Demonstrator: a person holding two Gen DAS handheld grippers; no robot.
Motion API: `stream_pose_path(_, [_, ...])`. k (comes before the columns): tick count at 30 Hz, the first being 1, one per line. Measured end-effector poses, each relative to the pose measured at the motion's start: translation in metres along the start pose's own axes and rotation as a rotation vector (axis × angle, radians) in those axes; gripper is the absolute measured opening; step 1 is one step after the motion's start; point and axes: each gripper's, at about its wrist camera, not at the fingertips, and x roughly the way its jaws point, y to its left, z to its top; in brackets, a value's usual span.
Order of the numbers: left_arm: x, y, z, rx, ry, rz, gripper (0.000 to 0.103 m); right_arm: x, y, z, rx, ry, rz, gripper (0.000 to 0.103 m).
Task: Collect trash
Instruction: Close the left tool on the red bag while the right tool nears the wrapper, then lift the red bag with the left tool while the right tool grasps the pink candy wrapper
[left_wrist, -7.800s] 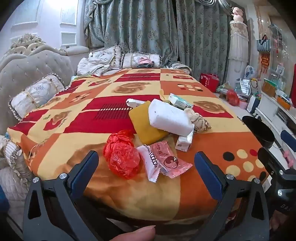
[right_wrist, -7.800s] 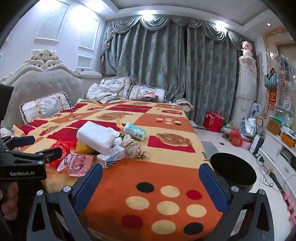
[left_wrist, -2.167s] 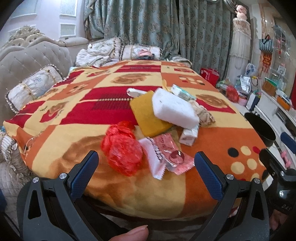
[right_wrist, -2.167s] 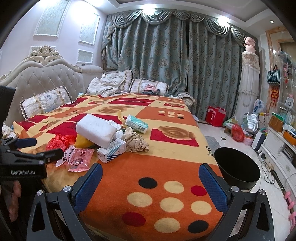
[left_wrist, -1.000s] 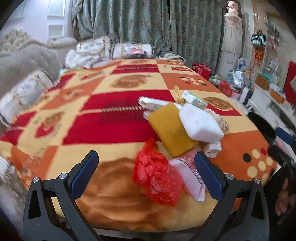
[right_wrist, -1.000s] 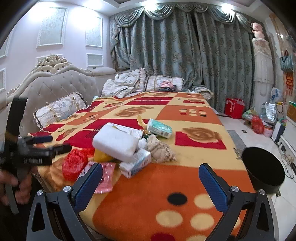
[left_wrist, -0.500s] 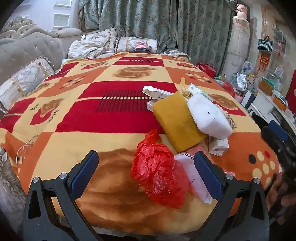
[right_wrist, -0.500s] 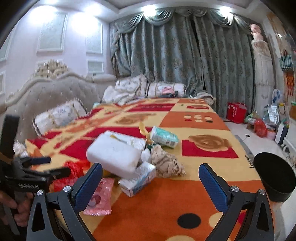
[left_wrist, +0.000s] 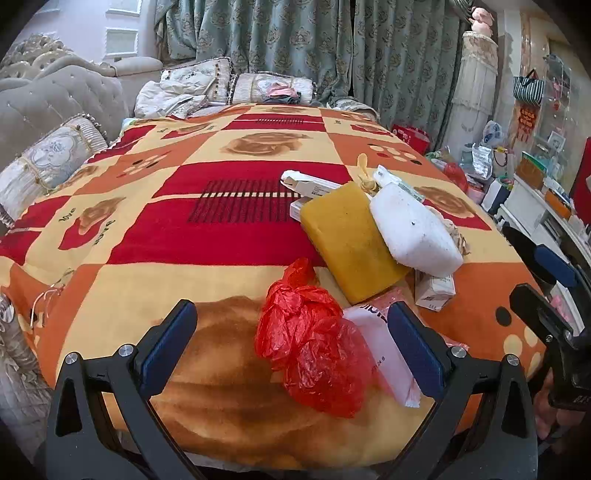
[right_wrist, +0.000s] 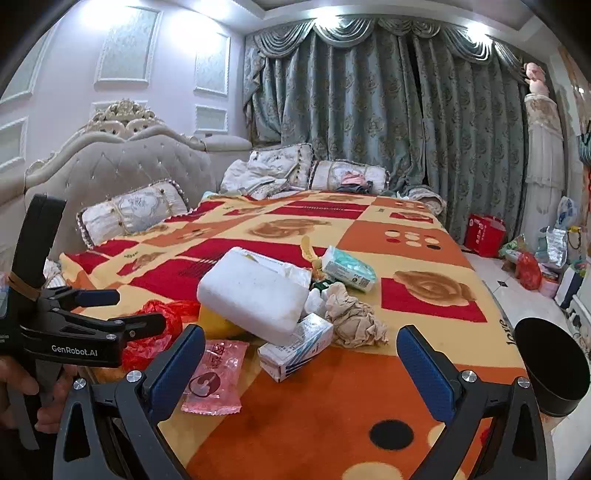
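Note:
A trash pile lies on the patterned bed. My left gripper (left_wrist: 291, 347) is open just above the bed's near edge, and a crumpled red plastic bag (left_wrist: 314, 350) lies between its fingers, untouched. A pink-and-white wrapper (left_wrist: 384, 343), a yellow sponge (left_wrist: 351, 240) and a white foam block (left_wrist: 410, 229) sit just beyond. My right gripper (right_wrist: 301, 373) is open and empty. It faces a small carton (right_wrist: 295, 347), the pink wrapper (right_wrist: 216, 376), crumpled brown paper (right_wrist: 354, 317) and a tissue pack (right_wrist: 347, 271). The left gripper (right_wrist: 129, 309) shows at that view's left.
A black bin (right_wrist: 550, 365) stands on the floor off the bed's right corner. Pillows (right_wrist: 133, 210) and a tufted headboard (right_wrist: 122, 166) line the far left side. Bags and clutter (right_wrist: 528, 266) crowd the floor by the curtains. A flat white box (left_wrist: 310, 184) lies behind the sponge.
The left gripper has swung left and closed in on the pile, so the red bag now lies between its fingers. The right gripper has moved nearer the carton and wrapper. Both stay open.

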Motion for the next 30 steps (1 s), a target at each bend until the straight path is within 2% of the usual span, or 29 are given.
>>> stream_pose_path(4, [-0.001, 0.008, -0.001, -0.035, 0.002, -0.013, 0.102, 0.007, -0.004, -0.003, 0.039, 0.042, 0.030, 0.103])
stream_pose_path(6, [0.003, 0.012, -0.002, -0.051, 0.020, -0.014, 0.102, 0.006, -0.006, -0.004, 0.050, 0.036, 0.034, 0.103])
stream_pose_path(8, [0.009, 0.012, -0.004, -0.051, 0.048, -0.002, 0.097, 0.004, -0.004, -0.004, 0.039, 0.031, 0.039, 0.103])
stream_pose_path(11, [0.019, 0.008, -0.008, -0.036, 0.102, -0.022, 0.080, 0.007, 0.000, -0.005, 0.030, 0.048, 0.052, 0.103])
stream_pose_path(13, [0.027, 0.004, -0.011, -0.026, 0.142, -0.030, 0.063, 0.008, 0.001, -0.006, 0.031, 0.057, 0.063, 0.103])
stream_pose_path(14, [0.032, 0.003, -0.012, -0.025, 0.165, -0.033, 0.059, 0.009, 0.001, -0.007, 0.031, 0.058, 0.065, 0.103])
stream_pose_path(15, [0.036, 0.001, -0.014, -0.029, 0.181, -0.035, 0.048, 0.009, 0.001, -0.007, 0.031, 0.060, 0.067, 0.103])
stream_pose_path(17, [0.038, 0.001, -0.013, -0.028, 0.177, -0.016, 0.035, 0.010, 0.002, -0.007, 0.031, 0.063, 0.069, 0.103])
stream_pose_path(19, [0.038, 0.005, -0.012, -0.046, 0.173, -0.028, 0.023, 0.011, 0.003, -0.008, 0.028, 0.067, 0.072, 0.103])
stream_pose_path(23, [0.025, 0.017, -0.006, -0.094, 0.111, -0.011, 0.020, 0.015, 0.009, -0.010, 0.020, 0.084, 0.096, 0.103])
stream_pose_path(27, [0.012, 0.035, -0.001, -0.157, 0.051, 0.051, 0.020, 0.036, 0.023, -0.016, 0.057, 0.162, 0.183, 0.103])
stream_pose_path(30, [0.007, 0.044, 0.000, -0.187, 0.032, 0.065, 0.020, 0.056, 0.037, -0.018, 0.076, 0.215, 0.227, 0.103])
